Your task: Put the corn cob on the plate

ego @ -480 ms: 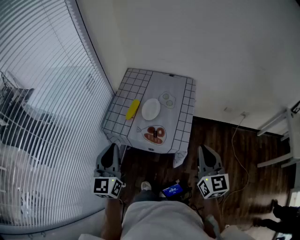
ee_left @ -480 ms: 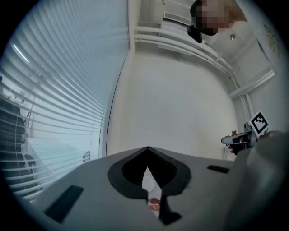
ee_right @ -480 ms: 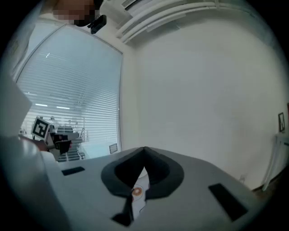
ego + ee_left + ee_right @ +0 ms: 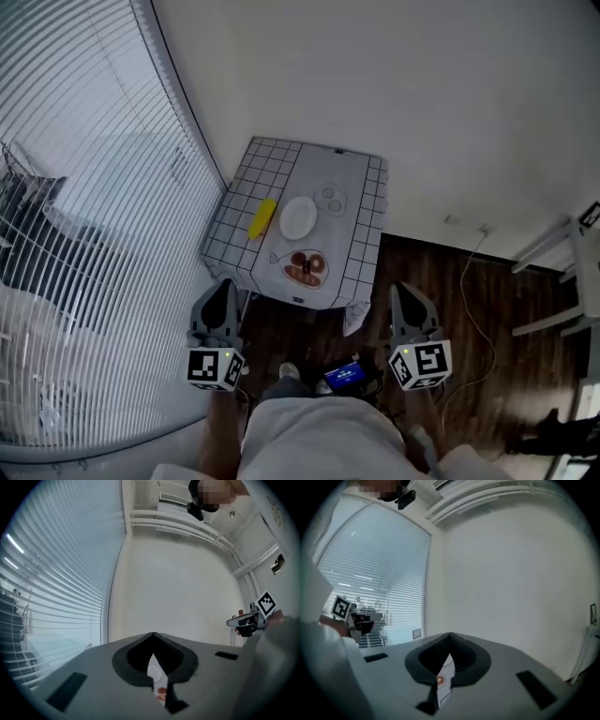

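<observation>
A yellow corn cob [image 4: 262, 217] lies on the small table with a grid-pattern cloth [image 4: 355, 232], just left of an empty white plate [image 4: 298, 217]. My left gripper [image 4: 221, 302] and right gripper [image 4: 407, 307] hang level in front of the table's near edge, well short of both things, one at each side of the person's body. Both are shut with nothing held. In the left gripper view and the right gripper view the closed jaws fill the lower half, and only a sliver of the cloth shows between them.
The cloth also bears printed pictures: a dish with brown food [image 4: 307, 268] near the front and a fried-egg design [image 4: 330, 198] behind the plate. Window blinds [image 4: 84, 187] run along the left, a white wall stands behind, and a cable [image 4: 473, 272] crosses the wooden floor.
The view has shifted slightly, so the table sits a touch further up and left. Both grippers stay shut at about the same places.
</observation>
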Demonstrator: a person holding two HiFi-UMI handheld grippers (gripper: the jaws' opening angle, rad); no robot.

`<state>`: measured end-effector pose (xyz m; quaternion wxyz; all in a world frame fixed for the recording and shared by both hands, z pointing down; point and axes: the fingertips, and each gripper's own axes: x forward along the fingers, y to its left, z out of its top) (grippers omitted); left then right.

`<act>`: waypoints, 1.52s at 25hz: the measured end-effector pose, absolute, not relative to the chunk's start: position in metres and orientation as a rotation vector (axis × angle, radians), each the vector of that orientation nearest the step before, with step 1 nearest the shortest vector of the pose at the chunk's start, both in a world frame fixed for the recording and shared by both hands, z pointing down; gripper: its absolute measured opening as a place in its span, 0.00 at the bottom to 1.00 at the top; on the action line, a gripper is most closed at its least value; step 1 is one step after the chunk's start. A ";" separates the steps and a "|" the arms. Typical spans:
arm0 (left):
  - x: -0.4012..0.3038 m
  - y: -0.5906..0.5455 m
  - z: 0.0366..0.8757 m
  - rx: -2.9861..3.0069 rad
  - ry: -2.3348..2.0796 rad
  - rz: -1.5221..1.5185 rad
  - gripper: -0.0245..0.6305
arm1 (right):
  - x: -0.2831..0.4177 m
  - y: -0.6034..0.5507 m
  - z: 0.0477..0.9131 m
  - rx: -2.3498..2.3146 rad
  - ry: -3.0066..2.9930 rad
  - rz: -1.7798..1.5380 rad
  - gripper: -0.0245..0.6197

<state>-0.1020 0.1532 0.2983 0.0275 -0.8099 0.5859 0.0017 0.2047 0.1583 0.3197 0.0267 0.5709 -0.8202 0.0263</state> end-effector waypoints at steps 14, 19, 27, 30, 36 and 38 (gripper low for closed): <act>-0.096 0.141 0.305 -2.517 1.840 0.028 0.05 | 0.206 0.150 0.297 1.661 -3.036 0.425 0.05; -0.097 0.127 0.308 -2.565 1.872 0.120 0.05 | 0.197 0.133 0.316 1.677 -2.839 0.307 0.05; -0.105 0.078 0.332 -2.511 1.923 -0.025 0.05 | 0.187 0.082 0.333 1.686 -2.661 0.166 0.05; -0.105 0.056 0.334 -2.505 1.880 -0.082 0.05 | 0.176 0.059 0.334 1.676 -2.648 0.121 0.05; -0.119 0.003 0.348 -2.515 1.849 -0.154 0.05 | 0.142 0.006 0.346 1.617 -2.632 0.100 0.05; -0.122 -0.012 0.353 -2.525 1.842 -0.172 0.05 | 0.131 -0.008 0.352 1.580 -2.628 0.101 0.05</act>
